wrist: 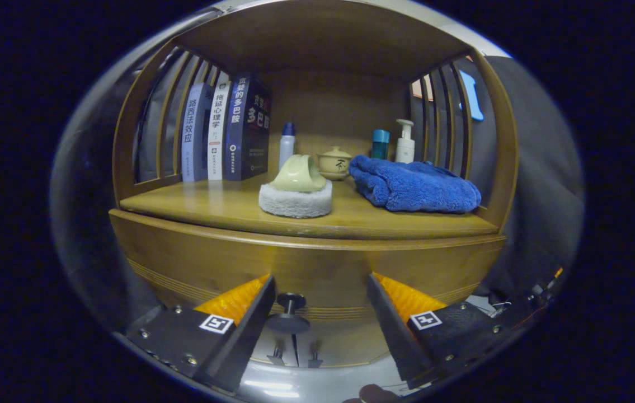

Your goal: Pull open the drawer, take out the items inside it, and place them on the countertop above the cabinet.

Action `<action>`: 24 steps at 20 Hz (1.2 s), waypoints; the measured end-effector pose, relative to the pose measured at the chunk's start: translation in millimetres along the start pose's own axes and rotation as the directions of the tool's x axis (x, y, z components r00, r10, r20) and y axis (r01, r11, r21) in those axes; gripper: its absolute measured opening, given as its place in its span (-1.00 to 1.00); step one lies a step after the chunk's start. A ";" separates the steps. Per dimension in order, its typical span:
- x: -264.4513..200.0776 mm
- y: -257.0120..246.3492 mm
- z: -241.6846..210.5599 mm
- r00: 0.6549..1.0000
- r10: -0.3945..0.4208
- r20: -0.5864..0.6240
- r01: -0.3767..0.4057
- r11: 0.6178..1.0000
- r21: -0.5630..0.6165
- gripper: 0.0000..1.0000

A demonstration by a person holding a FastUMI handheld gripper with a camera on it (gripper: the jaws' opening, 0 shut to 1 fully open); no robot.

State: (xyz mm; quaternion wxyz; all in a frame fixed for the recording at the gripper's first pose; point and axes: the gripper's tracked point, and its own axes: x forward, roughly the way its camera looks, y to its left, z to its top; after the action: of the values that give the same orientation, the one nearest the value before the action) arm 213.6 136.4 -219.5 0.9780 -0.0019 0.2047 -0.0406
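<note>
Wooden drawer point(306, 268) shut, knob point(289, 313) between spread tongs point(320, 296), nearer the left finger, stem pointing outward.

We are looking from the gripper point(321, 291), low and close before the cabinet's drawer point(306, 268), facing its front, the countertop point(227, 207) slightly above.

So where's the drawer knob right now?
In the gripper view, the knob sits on the closed drawer front, between the open gripper fingers, nearer the left one, below the shelf holding the sponge.
</note>
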 end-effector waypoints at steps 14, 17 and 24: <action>-5.4 -10.6 21.9 0.997 -0.018 0.079 0.022 0.999 -0.042 0.94; -19.2 -20.9 43.5 0.991 -0.011 0.136 0.017 0.999 -0.046 0.94; -60.4 -60.1 104.2 0.959 0.001 0.284 0.010 0.999 -0.039 0.93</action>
State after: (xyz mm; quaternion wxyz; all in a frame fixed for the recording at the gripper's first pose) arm 195.5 80.0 -98.7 0.9969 -0.0280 0.0632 -0.0381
